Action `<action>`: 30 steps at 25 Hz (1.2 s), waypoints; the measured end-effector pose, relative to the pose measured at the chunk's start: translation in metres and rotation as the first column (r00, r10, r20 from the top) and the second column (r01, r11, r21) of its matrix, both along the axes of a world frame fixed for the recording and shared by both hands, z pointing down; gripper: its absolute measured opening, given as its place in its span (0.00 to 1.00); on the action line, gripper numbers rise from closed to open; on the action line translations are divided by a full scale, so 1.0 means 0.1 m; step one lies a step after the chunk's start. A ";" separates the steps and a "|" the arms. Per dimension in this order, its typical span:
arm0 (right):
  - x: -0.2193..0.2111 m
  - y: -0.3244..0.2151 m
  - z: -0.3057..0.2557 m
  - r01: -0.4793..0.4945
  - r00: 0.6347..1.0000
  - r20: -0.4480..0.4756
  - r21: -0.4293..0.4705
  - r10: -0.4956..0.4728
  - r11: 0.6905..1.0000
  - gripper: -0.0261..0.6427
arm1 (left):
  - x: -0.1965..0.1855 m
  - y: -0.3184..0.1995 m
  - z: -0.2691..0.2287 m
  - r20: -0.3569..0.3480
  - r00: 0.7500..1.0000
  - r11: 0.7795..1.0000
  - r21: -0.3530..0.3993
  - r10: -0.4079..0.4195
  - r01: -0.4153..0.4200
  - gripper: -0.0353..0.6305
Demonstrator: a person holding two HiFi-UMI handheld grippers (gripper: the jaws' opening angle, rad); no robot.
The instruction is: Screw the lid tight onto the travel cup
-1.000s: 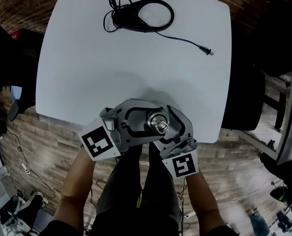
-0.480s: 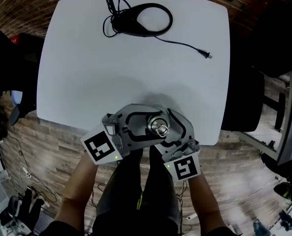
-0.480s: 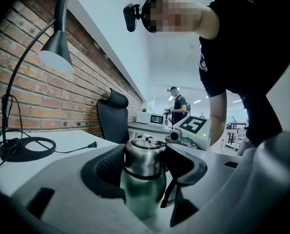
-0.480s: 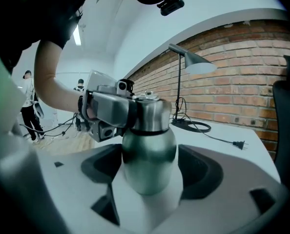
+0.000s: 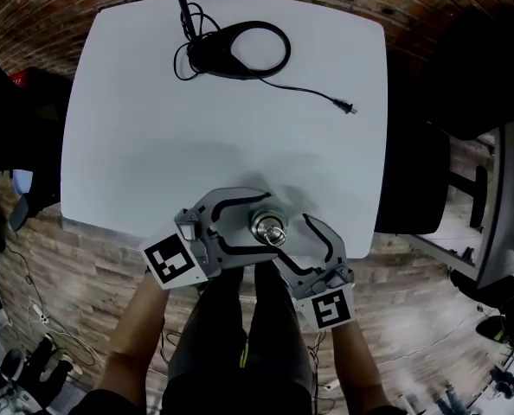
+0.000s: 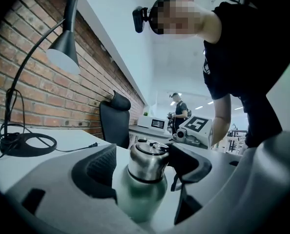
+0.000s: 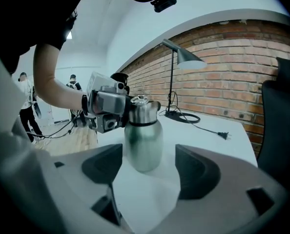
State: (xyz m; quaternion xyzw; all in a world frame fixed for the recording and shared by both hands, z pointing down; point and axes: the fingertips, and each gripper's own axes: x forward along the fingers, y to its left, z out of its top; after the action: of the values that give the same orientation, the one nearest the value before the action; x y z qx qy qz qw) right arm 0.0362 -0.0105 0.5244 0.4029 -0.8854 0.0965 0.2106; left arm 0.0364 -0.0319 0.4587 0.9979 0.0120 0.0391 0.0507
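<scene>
- Left gripper [image 6: 145, 168]: fingers opening, with the lid [image 6: 148, 161] of the cup [image 6: 141, 199] between them (one pad plainly clear of it).
- Right gripper [image 7: 150, 172]: fingers wide apart and empty, the cup upright just beyond their tips.
- Cup stands on the table [image 5: 153, 102].

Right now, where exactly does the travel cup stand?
In the head view the travel cup stands on the white table near its front edge, between the opening left tongs, with the right tongs open beside it.

A black desk lamp [image 5: 208, 54] stands at the white table's [image 5: 136, 137] far edge, its plug [image 5: 345, 107] lying unplugged.
</scene>
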 end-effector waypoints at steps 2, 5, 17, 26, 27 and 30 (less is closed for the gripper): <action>0.01 0.04 0.00 0.002 1.000 -0.007 -0.018 -0.002 1.000 0.55 | 0.00 -0.01 -0.04 -0.010 1.000 1.000 -0.006 -0.016 0.016 0.56; 0.03 0.11 -0.05 0.002 1.000 -0.022 -0.044 -0.003 0.999 0.55 | -0.04 0.02 -0.10 -0.007 1.000 1.000 -0.006 -0.023 0.023 0.56; 0.33 0.28 -0.63 -0.115 0.992 -0.057 -0.007 0.114 0.993 0.06 | -0.67 -0.02 -0.08 0.164 0.952 0.954 -0.110 -0.259 0.278 0.37; 0.42 0.24 -1.23 -0.125 0.990 -0.058 0.094 0.131 0.988 0.06 | -0.76 -0.07 -0.49 0.152 0.893 0.894 -0.089 -0.424 0.439 0.10; 0.41 0.19 -1.30 -0.126 0.990 -0.051 0.107 0.132 0.986 0.06 | -0.77 -0.13 -0.58 0.141 0.885 0.887 -0.071 -0.443 0.456 0.10; 0.41 0.16 -1.46 -0.118 0.992 -0.029 0.139 0.123 0.983 0.06 | -0.78 -0.19 -0.79 0.127 0.863 0.869 -0.015 -0.490 0.495 0.10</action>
State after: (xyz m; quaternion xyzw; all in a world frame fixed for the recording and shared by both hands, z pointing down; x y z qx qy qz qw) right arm 0.0767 0.0057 0.3781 0.4710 -0.8598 0.0406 0.1928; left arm -0.0414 -0.0506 0.3795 0.9622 -0.2453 0.0838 0.0831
